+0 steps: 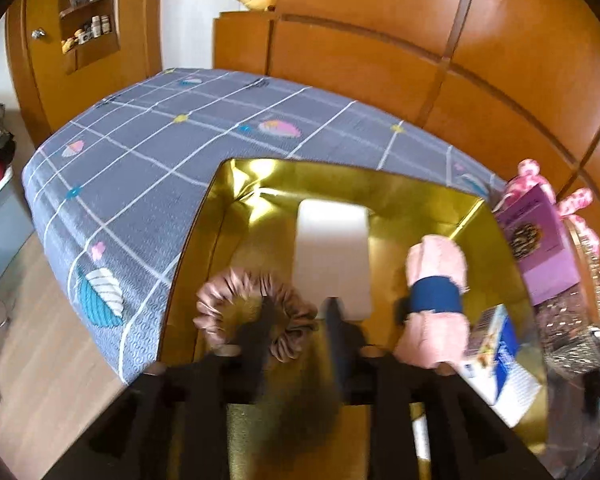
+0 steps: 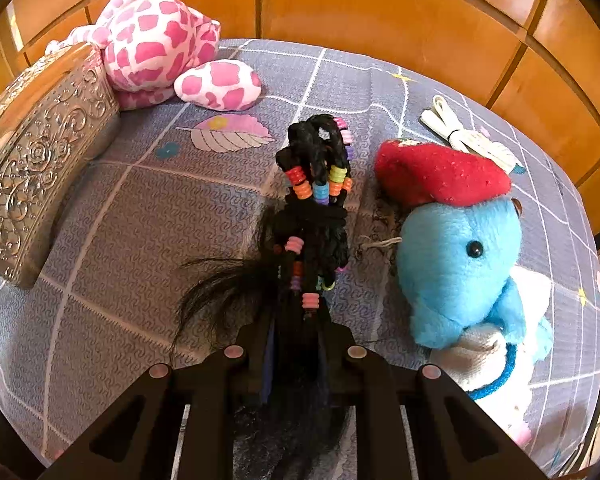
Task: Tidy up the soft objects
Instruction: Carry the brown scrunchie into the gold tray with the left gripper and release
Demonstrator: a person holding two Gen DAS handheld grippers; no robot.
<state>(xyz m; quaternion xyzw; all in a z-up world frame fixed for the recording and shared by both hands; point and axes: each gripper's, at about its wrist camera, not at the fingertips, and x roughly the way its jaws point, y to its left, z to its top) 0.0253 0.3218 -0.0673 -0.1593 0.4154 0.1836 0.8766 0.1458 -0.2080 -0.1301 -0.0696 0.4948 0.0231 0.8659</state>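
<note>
Scrunchie (image 1: pixel 256 312) in gold box (image 1: pixel 204 264), left gripper (image 1: pixel 300 320) released; right gripper (image 2: pixel 296 320) clenched on braids (image 2: pixel 316 200).

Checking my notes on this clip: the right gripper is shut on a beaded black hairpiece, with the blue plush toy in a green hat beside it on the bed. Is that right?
Not quite. The hat is red, not green, as the right wrist view shows. The rest holds: the right gripper is shut on the beaded black hairpiece, and the blue plush toy lies beside it on the bed.
</note>
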